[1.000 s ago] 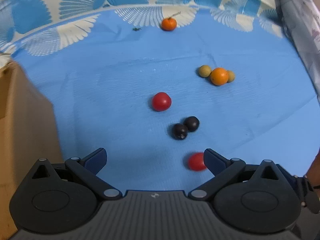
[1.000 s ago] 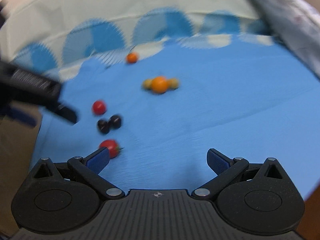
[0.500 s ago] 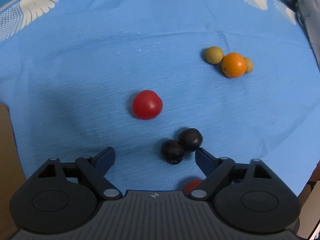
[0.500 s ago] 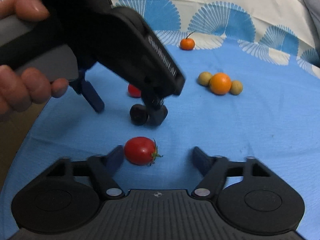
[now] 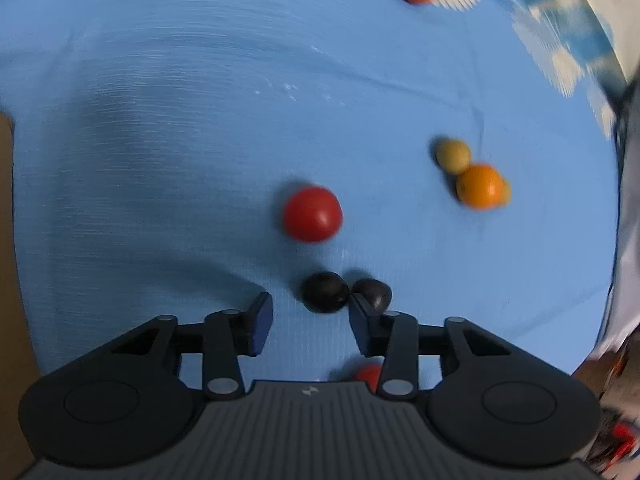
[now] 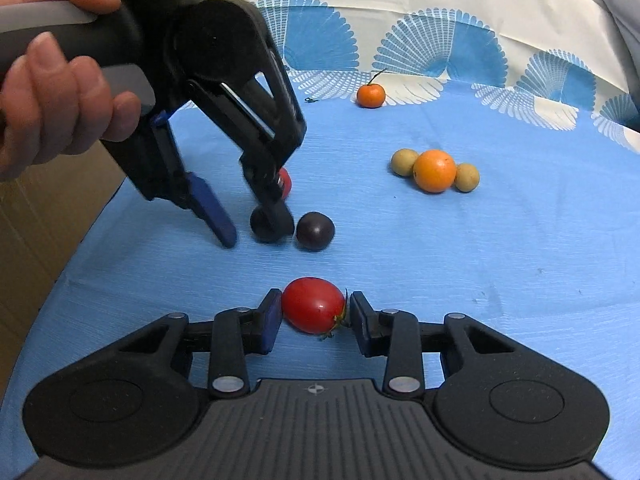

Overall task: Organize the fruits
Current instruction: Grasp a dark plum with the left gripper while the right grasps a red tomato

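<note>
Fruits lie on a blue cloth (image 5: 160,160). My left gripper (image 5: 310,312) is open, its fingers straddling a dark plum (image 5: 324,292); a second dark plum (image 5: 374,292) lies just outside the right finger. In the right wrist view the left gripper (image 6: 252,224) stands over the plums (image 6: 315,231). My right gripper (image 6: 312,314) has closed around a red cherry tomato (image 6: 313,305), both pads touching it on the cloth. A round red tomato (image 5: 312,214) lies beyond the plums.
An orange (image 6: 434,171) sits between two tan longans (image 6: 404,162) (image 6: 467,177) at mid right. A small tangerine (image 6: 371,95) lies at the far edge. A cardboard box (image 6: 48,216) stands at the left. Patterned fabric (image 6: 440,48) hangs behind.
My left gripper has moved forward and narrowed around the left plum. My right gripper has moved left and closed on the cherry tomato.
</note>
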Action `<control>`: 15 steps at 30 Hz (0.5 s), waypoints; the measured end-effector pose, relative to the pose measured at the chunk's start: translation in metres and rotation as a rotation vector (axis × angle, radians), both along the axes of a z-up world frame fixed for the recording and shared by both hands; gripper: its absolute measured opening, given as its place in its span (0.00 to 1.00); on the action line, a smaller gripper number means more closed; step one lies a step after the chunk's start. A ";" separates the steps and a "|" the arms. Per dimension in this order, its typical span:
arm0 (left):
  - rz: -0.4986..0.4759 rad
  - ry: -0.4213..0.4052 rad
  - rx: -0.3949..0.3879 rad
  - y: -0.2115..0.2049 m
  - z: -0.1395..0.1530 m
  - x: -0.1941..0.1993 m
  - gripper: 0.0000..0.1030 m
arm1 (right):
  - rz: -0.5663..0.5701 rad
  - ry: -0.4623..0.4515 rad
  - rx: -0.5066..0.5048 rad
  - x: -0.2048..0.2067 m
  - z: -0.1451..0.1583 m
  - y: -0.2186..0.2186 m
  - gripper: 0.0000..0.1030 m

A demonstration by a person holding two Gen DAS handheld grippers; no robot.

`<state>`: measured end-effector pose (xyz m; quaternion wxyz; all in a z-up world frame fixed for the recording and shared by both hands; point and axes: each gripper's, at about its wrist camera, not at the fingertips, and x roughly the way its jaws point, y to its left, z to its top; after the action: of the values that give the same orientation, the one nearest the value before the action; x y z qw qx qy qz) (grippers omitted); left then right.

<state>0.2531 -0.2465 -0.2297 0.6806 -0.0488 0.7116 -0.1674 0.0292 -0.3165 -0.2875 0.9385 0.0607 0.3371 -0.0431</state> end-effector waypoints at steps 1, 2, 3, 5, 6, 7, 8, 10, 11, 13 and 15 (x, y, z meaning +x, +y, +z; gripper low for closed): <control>0.030 0.016 -0.006 0.002 0.000 0.004 0.47 | -0.004 0.000 0.004 0.000 0.000 -0.001 0.38; 0.047 0.026 -0.010 0.002 -0.001 0.007 0.47 | -0.006 -0.001 0.006 0.000 0.000 -0.001 0.38; 0.058 0.032 -0.014 0.002 0.000 0.009 0.47 | -0.009 -0.002 0.007 0.000 0.000 -0.002 0.38; 0.075 0.037 -0.013 0.000 0.001 0.012 0.47 | -0.017 -0.003 0.011 0.000 0.000 -0.004 0.38; 0.082 0.039 -0.011 -0.002 0.001 0.014 0.47 | -0.023 -0.004 0.011 0.000 0.000 -0.005 0.38; 0.087 0.038 -0.009 -0.003 0.002 0.015 0.47 | -0.037 -0.004 0.009 0.000 0.000 -0.007 0.38; 0.091 0.036 -0.009 -0.005 0.004 0.016 0.47 | -0.047 -0.004 0.011 -0.001 0.000 -0.008 0.38; 0.091 0.030 -0.008 -0.004 0.003 0.015 0.47 | -0.067 -0.005 0.031 -0.001 0.000 -0.013 0.38; 0.090 0.027 -0.006 -0.005 0.004 0.015 0.49 | -0.073 -0.005 0.039 -0.001 0.000 -0.014 0.38; 0.084 0.025 -0.007 -0.006 0.006 0.015 0.55 | -0.082 -0.007 0.047 -0.002 0.000 -0.017 0.38; 0.078 0.017 -0.001 -0.009 0.004 0.014 0.55 | -0.084 -0.007 0.047 -0.002 0.000 -0.017 0.38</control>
<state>0.2666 -0.2560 -0.2261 0.6806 -0.0783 0.7148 -0.1407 0.0269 -0.3334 -0.2877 0.9354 0.0970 0.3318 -0.0742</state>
